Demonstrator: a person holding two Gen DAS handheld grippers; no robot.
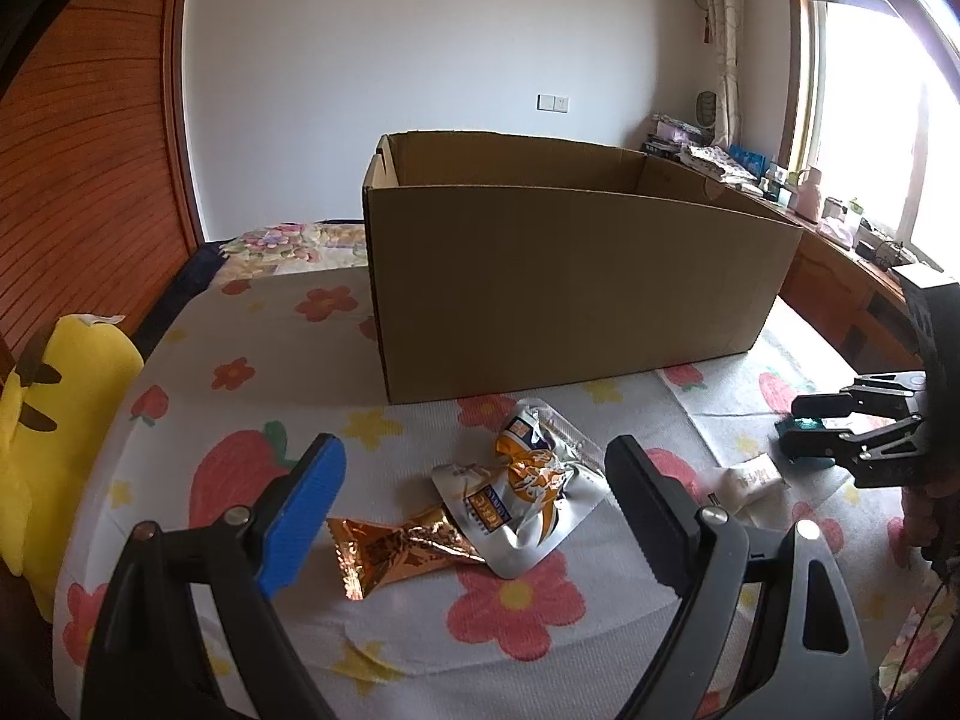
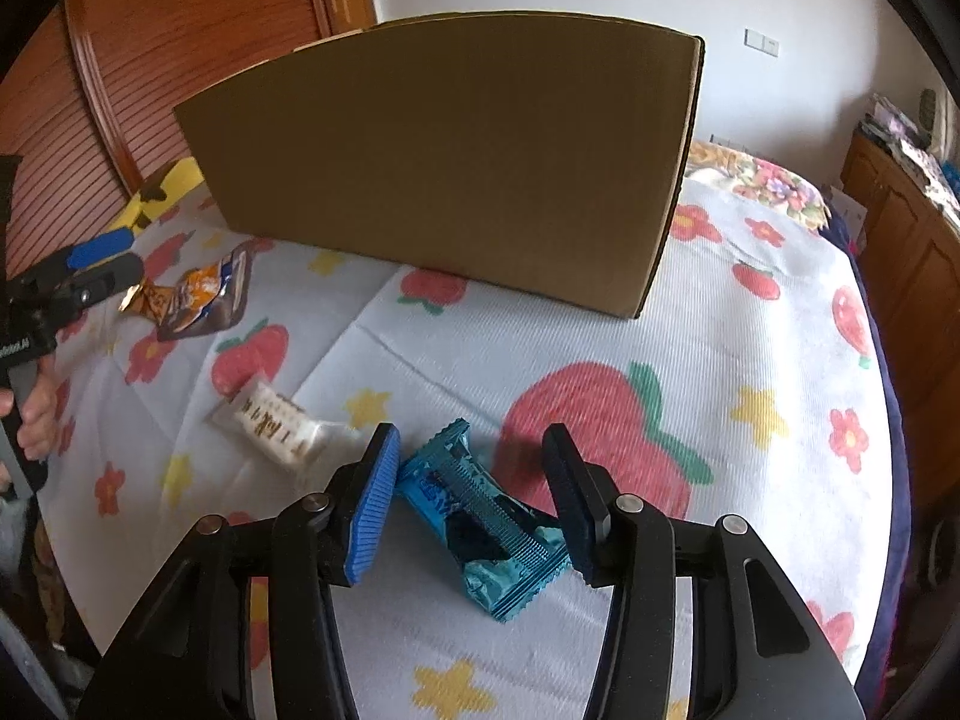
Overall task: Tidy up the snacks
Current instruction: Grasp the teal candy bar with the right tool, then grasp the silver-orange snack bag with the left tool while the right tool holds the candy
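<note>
Nothing prints clearly enough to read. The silver-and-orange snack pouch (image 1: 521,501) and the white wrapper (image 2: 273,423), left of frame centre, carry printed characters, too small and blurred to make out.

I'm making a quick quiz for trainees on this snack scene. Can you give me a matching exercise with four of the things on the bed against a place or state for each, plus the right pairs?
Things:
1. teal snack packet
2. copper foil wrapper
3. white snack packet
4. cardboard box

Places or states:
A. stands open-topped at the back of the floral bedspread
B. lies between the open fingers of the right gripper
C. lies partly under the silver and orange pouch
D. lies alone between the two snack groups, outside both grippers

Pairs: 1-B, 2-C, 3-D, 4-A
</note>
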